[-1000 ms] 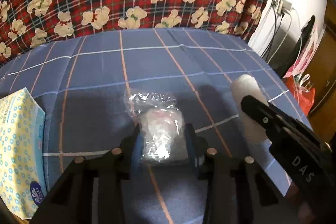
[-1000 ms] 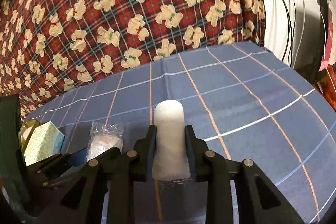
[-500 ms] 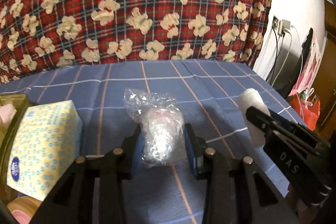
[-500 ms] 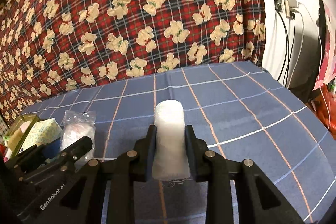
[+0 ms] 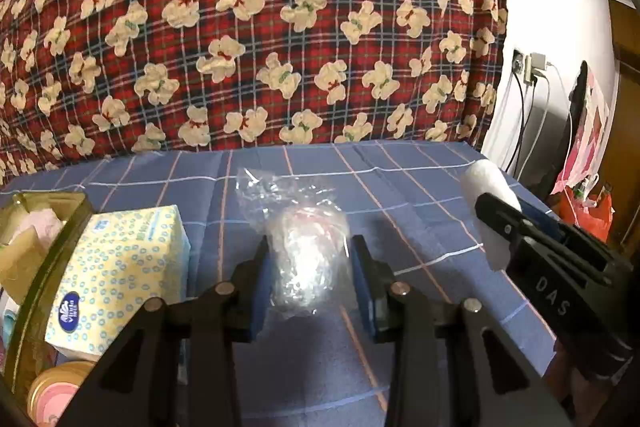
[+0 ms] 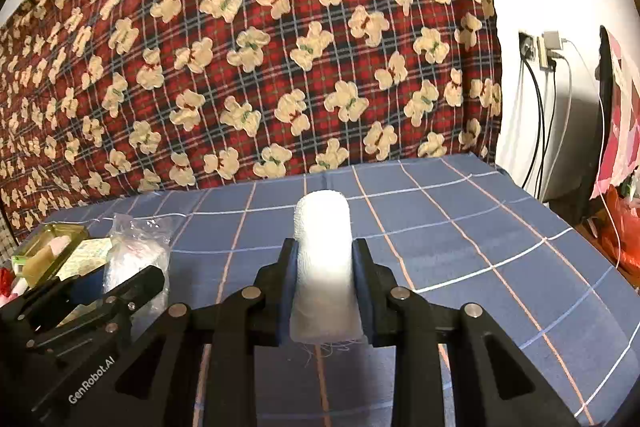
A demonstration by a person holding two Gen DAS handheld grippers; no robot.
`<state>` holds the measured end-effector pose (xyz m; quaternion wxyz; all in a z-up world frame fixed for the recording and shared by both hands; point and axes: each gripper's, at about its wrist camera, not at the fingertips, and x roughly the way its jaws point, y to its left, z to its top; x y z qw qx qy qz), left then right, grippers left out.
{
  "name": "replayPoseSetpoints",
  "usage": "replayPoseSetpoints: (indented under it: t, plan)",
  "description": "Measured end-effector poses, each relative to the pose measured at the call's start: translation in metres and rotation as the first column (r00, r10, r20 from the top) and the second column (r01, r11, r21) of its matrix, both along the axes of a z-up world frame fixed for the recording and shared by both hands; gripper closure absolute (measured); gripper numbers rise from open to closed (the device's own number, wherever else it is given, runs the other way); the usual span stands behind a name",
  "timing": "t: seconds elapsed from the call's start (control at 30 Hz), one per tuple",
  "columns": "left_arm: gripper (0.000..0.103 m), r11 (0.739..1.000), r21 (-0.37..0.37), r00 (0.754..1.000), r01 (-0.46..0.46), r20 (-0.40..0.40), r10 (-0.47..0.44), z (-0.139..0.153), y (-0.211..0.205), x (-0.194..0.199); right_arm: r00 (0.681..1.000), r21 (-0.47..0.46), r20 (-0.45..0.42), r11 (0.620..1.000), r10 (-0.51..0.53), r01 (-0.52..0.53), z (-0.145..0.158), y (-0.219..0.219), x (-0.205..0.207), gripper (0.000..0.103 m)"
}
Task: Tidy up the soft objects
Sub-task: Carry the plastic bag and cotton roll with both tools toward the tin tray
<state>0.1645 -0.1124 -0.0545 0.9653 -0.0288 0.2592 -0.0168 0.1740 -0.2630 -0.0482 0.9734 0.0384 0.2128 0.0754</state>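
My left gripper [image 5: 308, 259] is shut on a clear plastic bag of white soft stuff [image 5: 306, 255] and holds it above the blue checked cloth [image 5: 400, 195]. The bag also shows in the right wrist view [image 6: 136, 259]. My right gripper [image 6: 323, 267] is shut on a white gauze roll [image 6: 323, 263], held lifted to the right of the left gripper. The roll shows in the left wrist view [image 5: 490, 203] too. A yellow dotted tissue pack [image 5: 120, 271] lies at the left beside a clear greenish box [image 5: 44, 259] that holds soft items.
A red plaid teddy-bear blanket [image 6: 260, 47] hangs behind the surface. At the right is a white wall with a socket and cables [image 6: 548, 67] and a red bag [image 5: 588, 215] beyond the cloth's edge. A round pink-lidded jar [image 5: 56, 387] sits at the lower left.
Both grippers have risen and tilted up with their loads still held. The tissue pack and greenish box have come further into view at the left.
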Motion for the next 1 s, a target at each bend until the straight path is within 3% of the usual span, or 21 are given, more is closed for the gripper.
replayPoseSetpoints:
  t: [0.27,1.0]
  plan:
    - [0.067,1.0,0.021,0.997,-0.022,0.073,0.02,0.005,0.002,-0.019,0.996,-0.008,0.085,1.0,0.018,-0.017,0.006,0.004,-0.018,0.073]
    - [0.067,0.998,0.036,0.983,-0.045,0.18,0.038,0.013,0.011,-0.049,0.99,-0.025,0.138,0.999,0.042,-0.039,0.009,0.015,-0.037,0.073]
